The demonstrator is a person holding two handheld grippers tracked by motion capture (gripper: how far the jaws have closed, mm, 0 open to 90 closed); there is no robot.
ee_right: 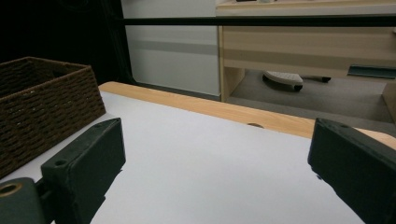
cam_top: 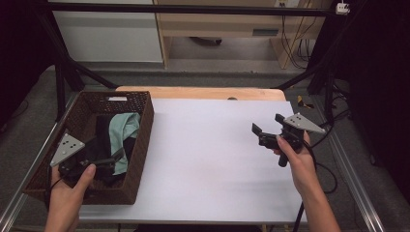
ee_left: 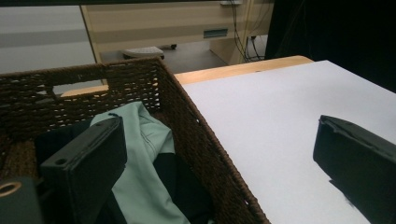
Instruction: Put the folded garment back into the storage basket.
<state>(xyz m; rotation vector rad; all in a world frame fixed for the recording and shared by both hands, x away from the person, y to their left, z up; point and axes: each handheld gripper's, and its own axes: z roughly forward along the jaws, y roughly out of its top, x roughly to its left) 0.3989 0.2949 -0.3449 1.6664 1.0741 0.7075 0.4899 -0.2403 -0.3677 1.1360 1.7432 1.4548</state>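
Your left claw [cam_top: 113,157] hangs over the near end of the woven basket [cam_top: 142,145] at the desk's left edge, jaws spread wide and gripping nothing. In the left gripper view, one jaw sits above the clothes inside while the other stands out over the white desk [ee_left: 280,121] beyond the basket's right wall [ee_left: 205,149], so the claw straddles that wall. Inside the basket, a pale green garment [cam_top: 124,130] lies bunched on top of dark clothing [cam_top: 101,128]; the green cloth [ee_left: 144,158] rests just beside the inner jaw, and whether they touch cannot be told. Across the bare white sheet, well apart from the basket, your right claw [cam_top: 266,130] is held above the desk near its right edge, pointing left, jaws likewise released and empty. Its own view looks between them over the desk [ee_right: 210,158] toward the basket's corner [ee_right: 46,107].
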